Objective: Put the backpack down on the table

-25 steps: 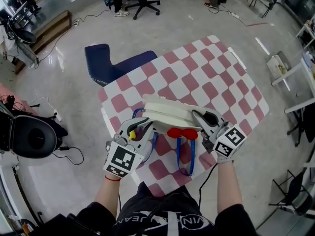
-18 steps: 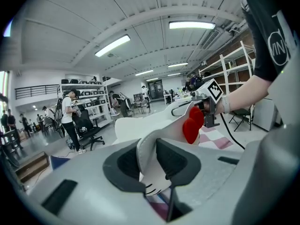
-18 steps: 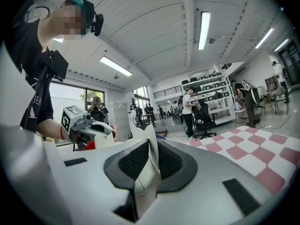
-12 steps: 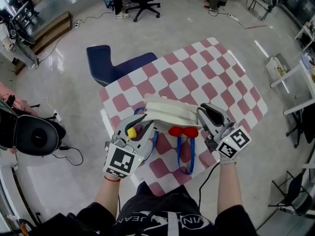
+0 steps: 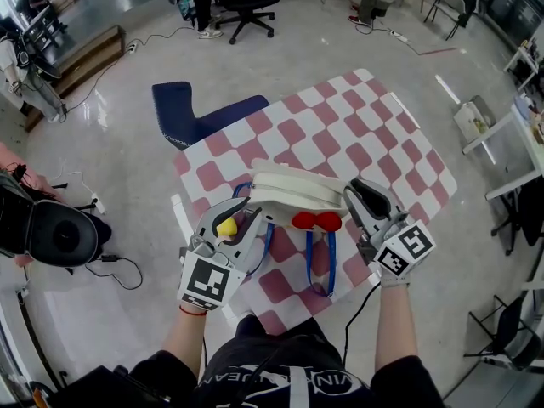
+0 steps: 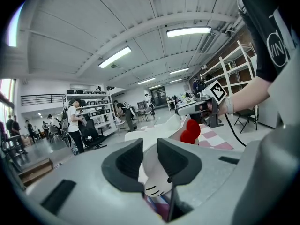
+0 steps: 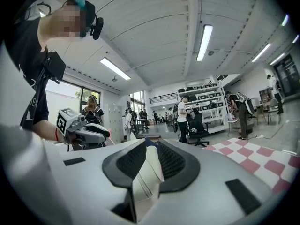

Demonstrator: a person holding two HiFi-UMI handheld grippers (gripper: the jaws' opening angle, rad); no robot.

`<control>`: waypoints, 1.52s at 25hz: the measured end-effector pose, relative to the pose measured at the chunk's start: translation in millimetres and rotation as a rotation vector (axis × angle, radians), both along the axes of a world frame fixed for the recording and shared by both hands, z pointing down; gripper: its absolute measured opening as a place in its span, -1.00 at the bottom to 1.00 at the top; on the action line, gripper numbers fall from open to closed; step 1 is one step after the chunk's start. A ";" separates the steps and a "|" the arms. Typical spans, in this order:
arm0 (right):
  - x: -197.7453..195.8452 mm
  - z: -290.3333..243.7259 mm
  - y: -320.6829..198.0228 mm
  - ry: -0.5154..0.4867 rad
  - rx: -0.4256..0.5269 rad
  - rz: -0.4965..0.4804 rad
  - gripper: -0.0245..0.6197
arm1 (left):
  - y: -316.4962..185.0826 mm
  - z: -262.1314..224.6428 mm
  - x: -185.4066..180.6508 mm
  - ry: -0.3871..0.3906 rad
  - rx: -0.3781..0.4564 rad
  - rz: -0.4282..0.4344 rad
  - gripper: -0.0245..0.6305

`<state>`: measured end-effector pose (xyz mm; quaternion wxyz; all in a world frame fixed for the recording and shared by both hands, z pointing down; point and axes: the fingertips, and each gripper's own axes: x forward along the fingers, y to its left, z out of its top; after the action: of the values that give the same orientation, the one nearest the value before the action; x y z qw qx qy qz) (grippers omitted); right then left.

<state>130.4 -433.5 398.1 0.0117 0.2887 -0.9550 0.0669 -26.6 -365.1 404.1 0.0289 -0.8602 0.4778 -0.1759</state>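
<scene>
- We've got the white backpack [image 5: 293, 192] with its red bow [image 5: 316, 221] over the near end of the checkered table [image 5: 365, 134]; can't tell if it's actually resting there.
- The left gripper [image 5: 245, 218] has its fingers clamped on the bag's left side, and the right gripper [image 5: 354, 197] has its fingers clamped on the right edge.
- The blue straps [image 5: 331, 266] dangle toward us.

Your backpack [image 5: 293, 191] is cream-white with a red bow and 2 blue straps hanging down. It is level, gripped at both ends, over the near part of the checked table [image 5: 365, 134].
</scene>
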 end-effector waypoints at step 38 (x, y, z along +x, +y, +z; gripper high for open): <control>-41.0 -9.8 175.5 -0.097 -0.100 0.091 -0.92 | 119.9 9.5 29.6 0.105 -0.071 0.180 -0.91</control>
<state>89.4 -258.0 388.3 -0.0232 0.3272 -0.9358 0.1288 3.0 -245.2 413.6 -0.0109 -0.9082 0.3928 -0.1442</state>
